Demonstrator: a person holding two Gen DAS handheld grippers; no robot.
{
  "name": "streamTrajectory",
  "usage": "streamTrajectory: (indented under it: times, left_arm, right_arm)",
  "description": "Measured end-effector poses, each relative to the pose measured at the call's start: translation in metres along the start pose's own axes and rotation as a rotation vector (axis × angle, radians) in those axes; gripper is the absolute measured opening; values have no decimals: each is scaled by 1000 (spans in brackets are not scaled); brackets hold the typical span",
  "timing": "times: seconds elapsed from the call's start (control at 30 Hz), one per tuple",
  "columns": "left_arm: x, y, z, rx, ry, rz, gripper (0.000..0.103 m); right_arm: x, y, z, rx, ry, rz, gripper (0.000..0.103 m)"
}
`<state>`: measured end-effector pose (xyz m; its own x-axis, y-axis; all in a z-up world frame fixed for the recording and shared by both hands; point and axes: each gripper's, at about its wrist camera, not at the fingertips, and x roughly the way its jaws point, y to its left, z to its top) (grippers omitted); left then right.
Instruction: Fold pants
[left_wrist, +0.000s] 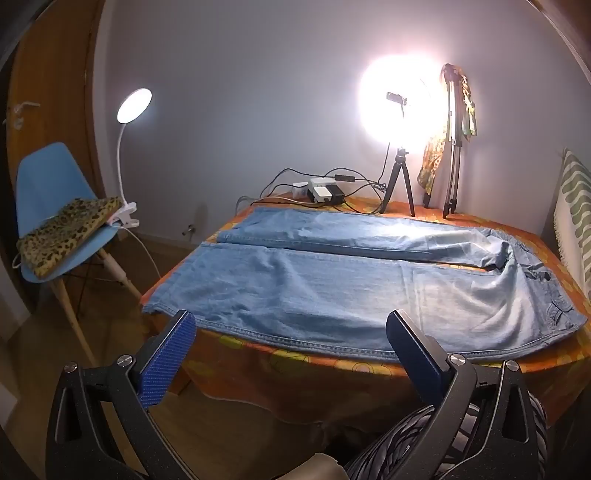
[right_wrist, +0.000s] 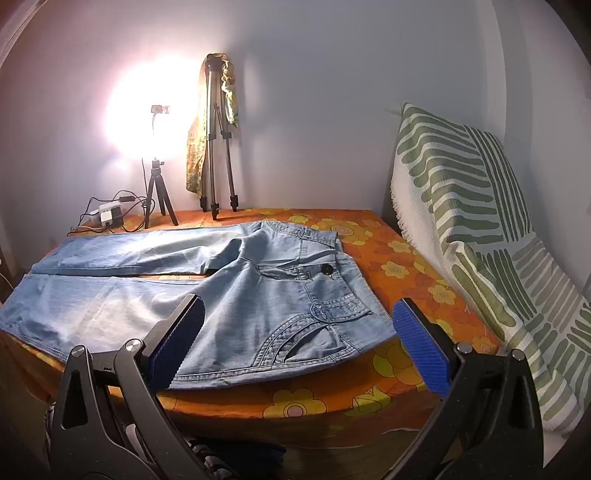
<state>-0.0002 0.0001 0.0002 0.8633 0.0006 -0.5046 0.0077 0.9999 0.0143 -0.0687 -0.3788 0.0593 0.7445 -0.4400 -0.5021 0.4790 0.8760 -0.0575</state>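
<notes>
Light blue jeans lie spread flat on a table covered with an orange flowered cloth, legs to the left, waist to the right. My left gripper hovers open in front of the table's near edge, below the near leg's side seam, holding nothing. In the right wrist view the jeans show the waistband, button and front pocket. My right gripper stands open at the near edge, its blue pads either side of the pocket area, clear of the fabric.
A ring light on a small tripod, a folded tripod with a scarf and a power strip with cables stand along the back. A blue chair with a clip lamp stands left. A green striped throw rises right.
</notes>
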Motion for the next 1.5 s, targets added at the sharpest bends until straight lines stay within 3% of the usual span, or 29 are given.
streamTrajectory:
  times: [1.5]
  left_arm:
    - [-3, 8, 6, 5, -29, -2, 103]
  right_arm:
    - [-1, 4, -4, 0, 5, 28, 103]
